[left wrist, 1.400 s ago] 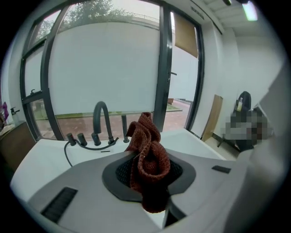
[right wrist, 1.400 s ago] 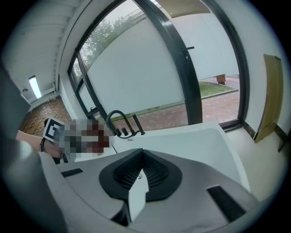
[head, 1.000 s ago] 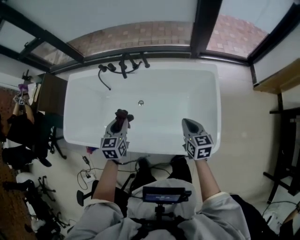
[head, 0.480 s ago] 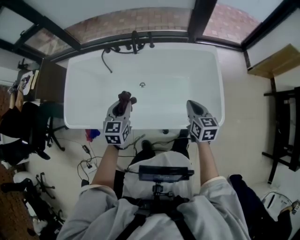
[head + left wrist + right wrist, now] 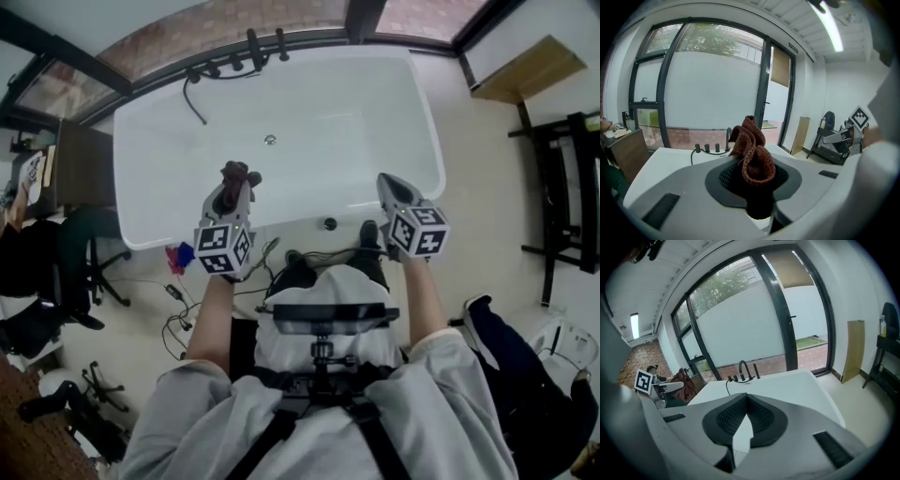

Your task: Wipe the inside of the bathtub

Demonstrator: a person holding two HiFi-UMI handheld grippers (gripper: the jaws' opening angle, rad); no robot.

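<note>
The white bathtub (image 5: pixel 319 112) lies ahead of me with its drain (image 5: pixel 270 141) at mid-floor and a dark faucet set (image 5: pixel 253 47) on the far rim. My left gripper (image 5: pixel 230 192) hovers over the tub's near side, shut on a crumpled red-brown knitted cloth (image 5: pixel 236 175). That cloth (image 5: pixel 752 154) sticks up from between the pads in the left gripper view, where the tub (image 5: pixel 670 157) shows beyond. My right gripper (image 5: pixel 389 185) hangs over the near rim at the right, shut with nothing in it. Its pads (image 5: pixel 761 416) meet at the tip, with the tub (image 5: pixel 787 385) below.
Beside the tub's left end stand a dark cabinet (image 5: pixel 70 164) and an office chair (image 5: pixel 84 244). Cables (image 5: pixel 178 291) and a small blue-and-red item (image 5: pixel 178 255) lie on the floor by the near rim. A black rack (image 5: pixel 562 187) and a wooden board (image 5: pixel 525 70) are at the right.
Both grippers have drawn back from over the tub's floor toward its near rim. The head view takes in more of the floor and my body. The cloth stays in the left gripper.
</note>
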